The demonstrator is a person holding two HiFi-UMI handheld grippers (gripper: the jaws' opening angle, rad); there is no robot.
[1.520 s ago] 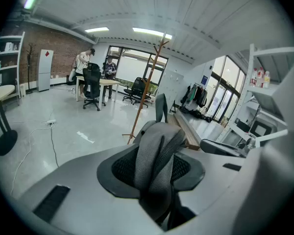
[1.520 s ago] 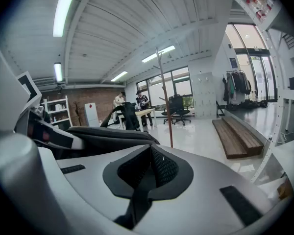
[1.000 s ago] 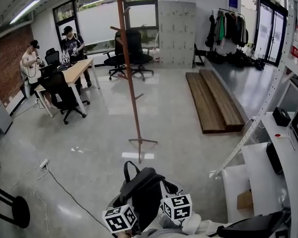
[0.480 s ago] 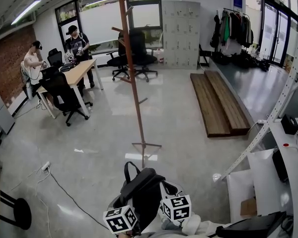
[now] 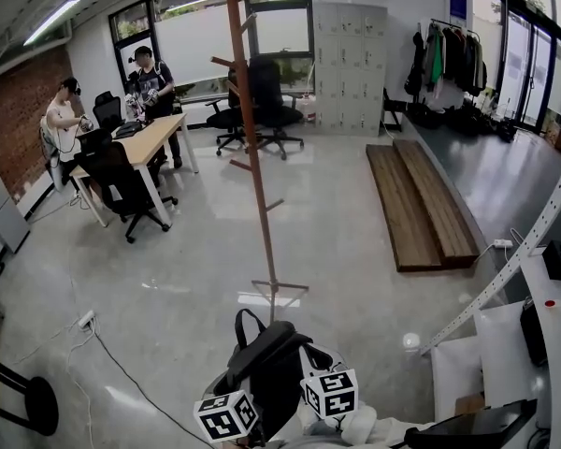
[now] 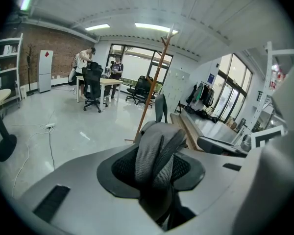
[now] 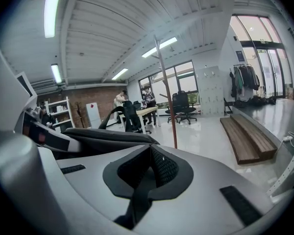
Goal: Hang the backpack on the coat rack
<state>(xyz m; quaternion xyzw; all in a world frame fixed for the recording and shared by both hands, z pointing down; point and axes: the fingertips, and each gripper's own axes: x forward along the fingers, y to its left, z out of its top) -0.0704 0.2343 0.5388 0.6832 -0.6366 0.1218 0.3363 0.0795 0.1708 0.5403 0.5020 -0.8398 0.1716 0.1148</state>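
Note:
A black backpack (image 5: 271,363) hangs low in the head view, its top handle (image 5: 246,324) standing up, between my two grippers' marker cubes (image 5: 226,414) (image 5: 332,393). My left gripper (image 6: 157,173) is shut on a grey mesh shoulder strap (image 6: 154,153). My right gripper (image 7: 147,173) is shut on a dark strap (image 7: 137,199), with the backpack's body (image 7: 103,136) at its left. The tall brown wooden coat rack (image 5: 252,138) stands on the floor ahead, its foot (image 5: 279,288) just beyond the backpack. It also shows past the jaws as the rack (image 6: 152,82) and the rack (image 7: 166,92).
Two people stand by a wooden desk (image 5: 136,143) with office chairs (image 5: 262,101) at the back left. Wooden planks (image 5: 421,204) lie at the right. A power strip and cable (image 5: 86,321) trail across the floor at left. White tables (image 5: 505,344) stand at the right, a stool (image 5: 23,400) at the far left.
The coat rack and its foot have come nearer and sit lower in the head view. Both grippers keep their hold on the backpack's straps.

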